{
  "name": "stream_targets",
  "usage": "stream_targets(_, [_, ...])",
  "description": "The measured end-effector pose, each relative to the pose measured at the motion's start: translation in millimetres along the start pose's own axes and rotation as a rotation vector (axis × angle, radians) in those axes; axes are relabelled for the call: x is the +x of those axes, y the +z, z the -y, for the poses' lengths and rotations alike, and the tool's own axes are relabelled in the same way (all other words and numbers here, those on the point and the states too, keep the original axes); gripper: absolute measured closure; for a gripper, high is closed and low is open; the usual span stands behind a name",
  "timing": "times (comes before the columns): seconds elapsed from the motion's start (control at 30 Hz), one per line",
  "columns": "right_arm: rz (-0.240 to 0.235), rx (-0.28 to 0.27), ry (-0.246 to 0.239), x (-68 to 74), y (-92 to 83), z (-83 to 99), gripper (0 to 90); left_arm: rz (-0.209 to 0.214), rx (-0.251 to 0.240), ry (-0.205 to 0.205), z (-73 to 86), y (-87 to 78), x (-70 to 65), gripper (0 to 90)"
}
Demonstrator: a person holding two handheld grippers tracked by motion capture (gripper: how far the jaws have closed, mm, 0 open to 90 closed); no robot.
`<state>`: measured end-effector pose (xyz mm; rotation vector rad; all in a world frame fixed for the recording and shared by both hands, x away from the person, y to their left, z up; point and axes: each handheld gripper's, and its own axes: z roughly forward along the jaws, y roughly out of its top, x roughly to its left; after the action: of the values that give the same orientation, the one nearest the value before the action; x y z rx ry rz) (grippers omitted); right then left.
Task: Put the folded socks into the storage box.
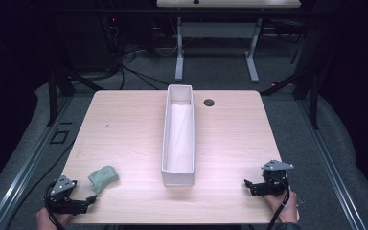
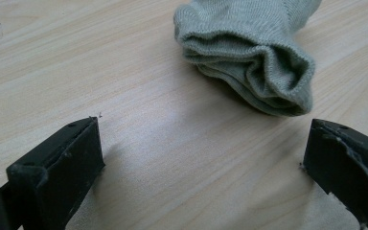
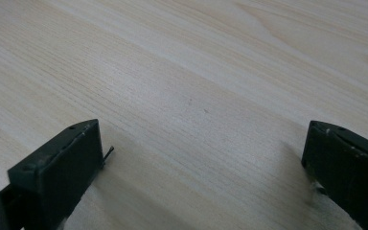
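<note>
Bin [image 1: 178, 173] centred on table [image 1: 124, 124], sock [image 1: 103, 178] left of it, near front edge

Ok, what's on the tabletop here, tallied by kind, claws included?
Sock (grey-green, bunched): 1
Long white bin: 1
Claws, both open: 2, left claw, right claw
Total: 4

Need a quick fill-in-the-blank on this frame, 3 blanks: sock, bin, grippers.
1. The grey-green sock lies on the table to the ____ of the white bin.
2. The jaws of the left gripper stand ____, with nothing between them.
3. The sock lies nearest the ____ gripper; the right gripper is across the bin.

Missing words: left; open; left
</note>
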<state>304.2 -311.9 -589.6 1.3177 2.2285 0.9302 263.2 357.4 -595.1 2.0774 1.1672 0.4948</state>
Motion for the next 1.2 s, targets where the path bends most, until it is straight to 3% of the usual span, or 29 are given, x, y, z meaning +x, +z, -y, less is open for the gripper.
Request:
stream_targets(0.47, [0.010,-0.002,0.001,-0.8,0.0,0.0,0.0,0.013,0.026,0.014,-3.0,-0.3,-0.2,0.0])
stream_targets(0.7, [0.013,-0.002,0.001,-0.7,0.0,0.1,0.1,0.042,0.045,0.004,-8.6,-5.0,-2.3,0.1])
stream_targets(0.97, [0.011,-0.001,0.001,-0.8,0.1,0.0,0.1,0.057,0.004,0.022,-33.4,-19.4,-4.5,0.1])
stream_targets(1.2, [0.013,-0.002,0.000,-0.8,0.1,0.0,0.1,0.098,0.006,0.049,-60.6,-11.8,-10.7,0.1])
